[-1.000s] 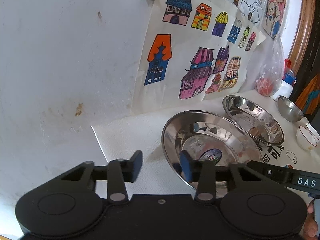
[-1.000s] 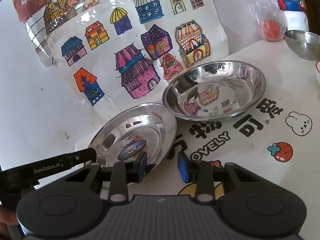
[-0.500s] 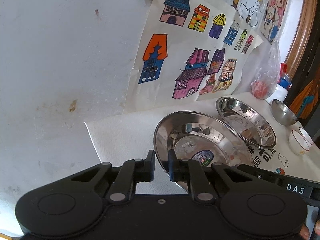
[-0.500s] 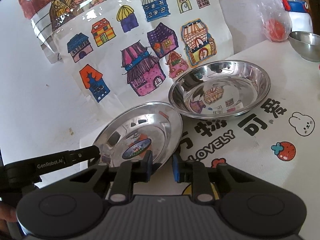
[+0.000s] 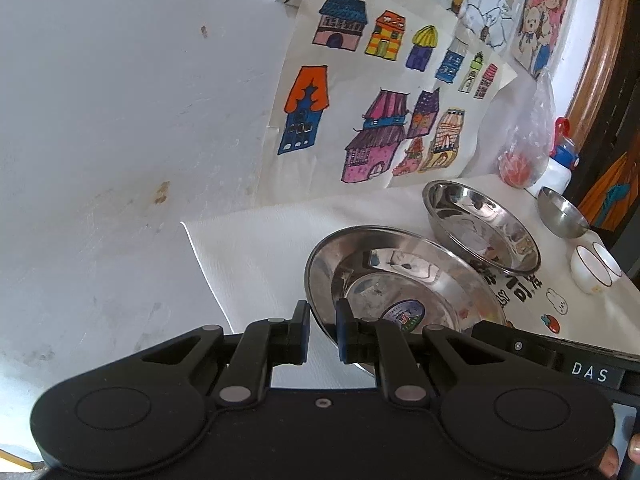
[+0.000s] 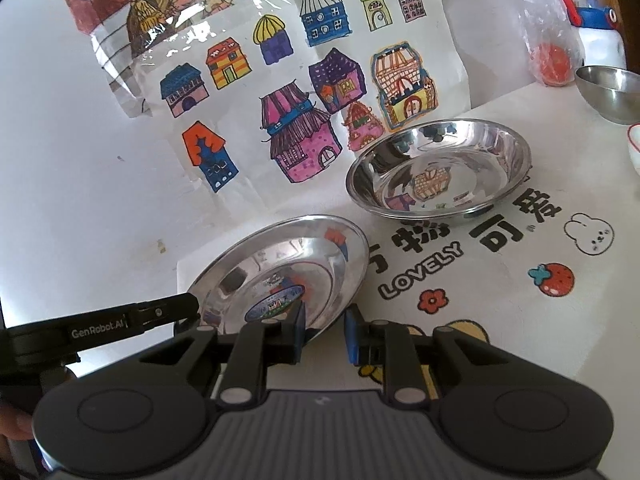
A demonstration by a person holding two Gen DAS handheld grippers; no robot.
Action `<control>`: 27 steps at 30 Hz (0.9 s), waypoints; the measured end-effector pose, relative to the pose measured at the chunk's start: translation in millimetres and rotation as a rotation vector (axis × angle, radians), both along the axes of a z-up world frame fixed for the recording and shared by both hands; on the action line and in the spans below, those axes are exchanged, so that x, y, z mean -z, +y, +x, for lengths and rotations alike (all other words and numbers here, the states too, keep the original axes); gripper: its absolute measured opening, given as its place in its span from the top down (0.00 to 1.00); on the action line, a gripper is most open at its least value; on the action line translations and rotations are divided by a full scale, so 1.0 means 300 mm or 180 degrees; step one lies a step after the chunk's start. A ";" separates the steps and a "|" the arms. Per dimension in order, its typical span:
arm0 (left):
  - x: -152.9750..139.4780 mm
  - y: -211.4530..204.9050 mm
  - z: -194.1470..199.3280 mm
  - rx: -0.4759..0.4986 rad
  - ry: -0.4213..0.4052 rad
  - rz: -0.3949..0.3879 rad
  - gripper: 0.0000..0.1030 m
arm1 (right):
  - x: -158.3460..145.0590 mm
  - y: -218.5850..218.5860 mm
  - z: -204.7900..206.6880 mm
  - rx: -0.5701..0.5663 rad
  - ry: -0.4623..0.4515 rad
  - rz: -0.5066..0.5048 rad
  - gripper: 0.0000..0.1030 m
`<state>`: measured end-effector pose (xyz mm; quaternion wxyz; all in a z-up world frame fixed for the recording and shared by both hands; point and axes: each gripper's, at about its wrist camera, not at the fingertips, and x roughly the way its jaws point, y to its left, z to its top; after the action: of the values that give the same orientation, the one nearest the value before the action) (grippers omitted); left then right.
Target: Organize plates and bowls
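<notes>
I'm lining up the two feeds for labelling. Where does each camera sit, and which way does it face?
Left wrist: on the left gripper, looking down along its fingers, clamped on the near plate rim; a fingertip shows bottom right.
Right wrist: on the right gripper, facing the same plate's opposite rim; a hand edge shows bottom left.
Shared: that plate, the second plate, the house drawing, each other's gripper.

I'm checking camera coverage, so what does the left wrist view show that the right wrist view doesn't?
Only the left wrist view: the curved wooden frame and the pair of white cups. Only the right wrist view: the LOVELY lettering and the flower print. Both: the stickered plate, the deeper plate, the steel bowl and the house drawing.
</notes>
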<state>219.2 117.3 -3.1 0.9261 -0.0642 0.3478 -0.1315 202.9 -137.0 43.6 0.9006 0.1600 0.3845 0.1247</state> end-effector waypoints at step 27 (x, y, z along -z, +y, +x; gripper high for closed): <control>-0.096 -0.229 -0.128 0.0275 -0.0222 0.0112 0.86 | -0.070 -0.212 -0.135 0.0335 -0.0491 -0.0171 0.77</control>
<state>180.8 48.6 25.7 0.9321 -0.0281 0.3199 -0.1674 162.3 -200.6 64.7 0.9368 0.1457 0.3082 0.0789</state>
